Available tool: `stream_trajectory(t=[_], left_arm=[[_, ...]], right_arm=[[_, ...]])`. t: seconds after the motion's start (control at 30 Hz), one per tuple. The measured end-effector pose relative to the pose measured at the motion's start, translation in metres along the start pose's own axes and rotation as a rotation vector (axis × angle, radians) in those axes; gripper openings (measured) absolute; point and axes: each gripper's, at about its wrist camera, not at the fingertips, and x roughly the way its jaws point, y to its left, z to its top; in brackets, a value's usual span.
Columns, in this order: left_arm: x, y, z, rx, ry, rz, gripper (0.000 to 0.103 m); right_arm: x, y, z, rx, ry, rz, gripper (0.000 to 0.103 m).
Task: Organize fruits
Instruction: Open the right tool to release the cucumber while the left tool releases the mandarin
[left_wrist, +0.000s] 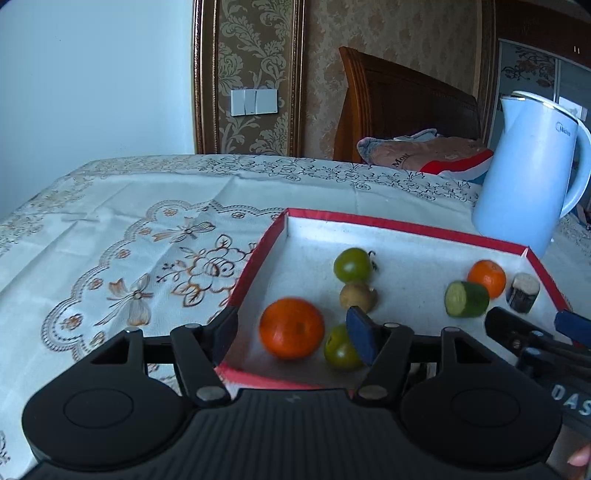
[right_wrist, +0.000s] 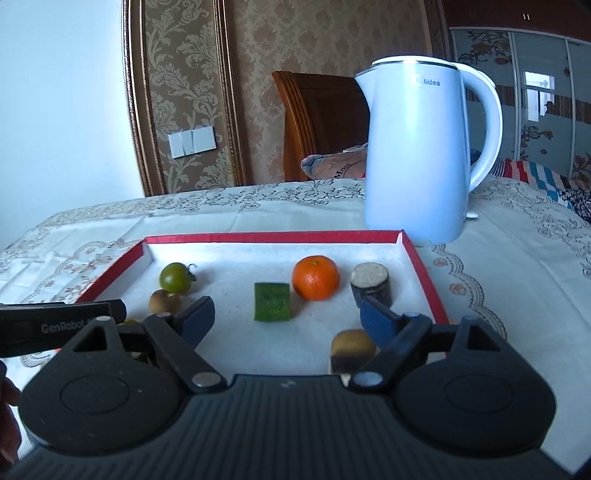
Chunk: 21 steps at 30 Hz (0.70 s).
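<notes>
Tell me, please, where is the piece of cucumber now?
In the right wrist view the cucumber piece lies in the middle of the red-edged tray, just left of an orange, apart from both.

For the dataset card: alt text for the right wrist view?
Open right gripper hovers over a red-rimmed tray holding an orange, cucumber piece, green tomato and other produce; white kettle stands behind.

Red-rimmed white tray (right_wrist: 421, 273), orange mandarin (right_wrist: 316, 277), green tomato (right_wrist: 176, 277), pale-blue kettle (right_wrist: 417, 155), floral tablecloth (left_wrist: 129, 236).
</notes>
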Motion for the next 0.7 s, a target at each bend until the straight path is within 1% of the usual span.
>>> stream_trajectory(t=[0.07, 0.2, 0.27, 0.33, 0.37, 0.4, 0.43, 0.53, 0.57, 0.7], left_arm=[[-0.005, -0.003, -0.005, 0.018, 0.003, 0.003, 0.064], [-0.017, -0.007, -0.013, 0.033, -0.005, -0.023, 0.065], [-0.024, -0.010, -0.018, 0.050, -0.018, -0.014, 0.065], [-0.029, -0.013, -0.022, 0.061, -0.026, -0.013, 0.066], [-0.031, -0.013, -0.024, 0.064, -0.028, -0.015, 0.068], [-0.033, -0.014, -0.026, 0.066, -0.029, -0.018, 0.072], [-0.034, -0.015, -0.028, 0.067, -0.028, -0.021, 0.073], [-0.036, -0.018, -0.031, 0.089, -0.030, -0.020, 0.073], [-0.036, -0.018, -0.031, 0.093, -0.029, -0.017, 0.073], [-0.036, -0.017, -0.032, 0.082, -0.017, -0.032, 0.073]], right_arm=[[-0.009, -0.001, -0.005, 0.003, -0.003, 0.010, 0.087], [-0.027, -0.007, -0.016, 0.024, -0.008, 0.017, 0.088], [-0.036, -0.014, -0.018, 0.048, -0.020, 0.019, 0.091], [-0.041, -0.020, -0.022, 0.068, -0.016, 0.018, 0.091], [-0.043, -0.023, -0.024, 0.078, -0.009, 0.018, 0.091], [-0.044, -0.025, -0.026, 0.082, -0.002, 0.017, 0.091], [-0.045, -0.026, -0.028, 0.079, 0.006, 0.015, 0.091], [-0.046, -0.027, -0.034, 0.078, 0.028, 0.016, 0.091], [-0.046, -0.027, -0.035, 0.079, 0.035, 0.018, 0.093], [-0.047, -0.029, -0.038, 0.086, 0.044, 0.015, 0.094]])
